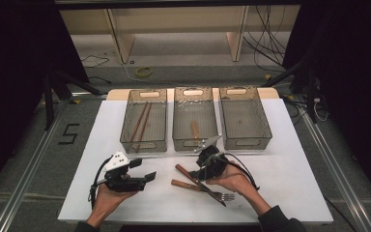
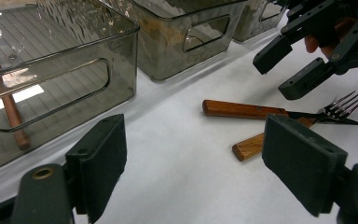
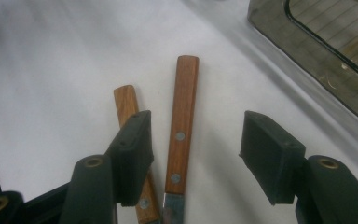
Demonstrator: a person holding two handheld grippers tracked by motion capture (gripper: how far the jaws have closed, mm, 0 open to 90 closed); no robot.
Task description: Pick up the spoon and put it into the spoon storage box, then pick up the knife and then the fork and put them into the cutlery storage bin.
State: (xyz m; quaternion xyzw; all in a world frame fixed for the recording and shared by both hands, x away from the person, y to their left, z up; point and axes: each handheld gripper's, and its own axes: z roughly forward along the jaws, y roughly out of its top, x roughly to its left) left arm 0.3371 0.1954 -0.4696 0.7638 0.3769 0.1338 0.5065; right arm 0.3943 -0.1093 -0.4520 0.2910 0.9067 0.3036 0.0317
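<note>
A wooden-handled knife (image 1: pixel 183 171) and a wooden-handled fork (image 1: pixel 182 184) lie crossed on the white table (image 1: pixel 280 183) in front of the middle bin. My right gripper (image 1: pixel 196 172) hovers low over their handles with its jaws apart. In the right gripper view the knife handle (image 3: pixel 184 107) lies between the jaws without touching either pad, and the fork handle (image 3: pixel 126 100) runs under the left pad. My left gripper (image 1: pixel 144 170) is held to the left of the utensils, open and empty. The left gripper view shows the knife (image 2: pixel 242 110), the fork (image 2: pixel 249 145) and the right gripper (image 2: pixel 284 70).
Three smoky clear bins stand in a row at the back. The left bin (image 1: pixel 145 143) holds brown chopsticks (image 1: pixel 141 123), the middle bin (image 1: pixel 194 144) a wooden-handled utensil (image 1: pixel 194 128), and the right bin (image 1: pixel 245 141) nothing. Bare white table lies around both hands.
</note>
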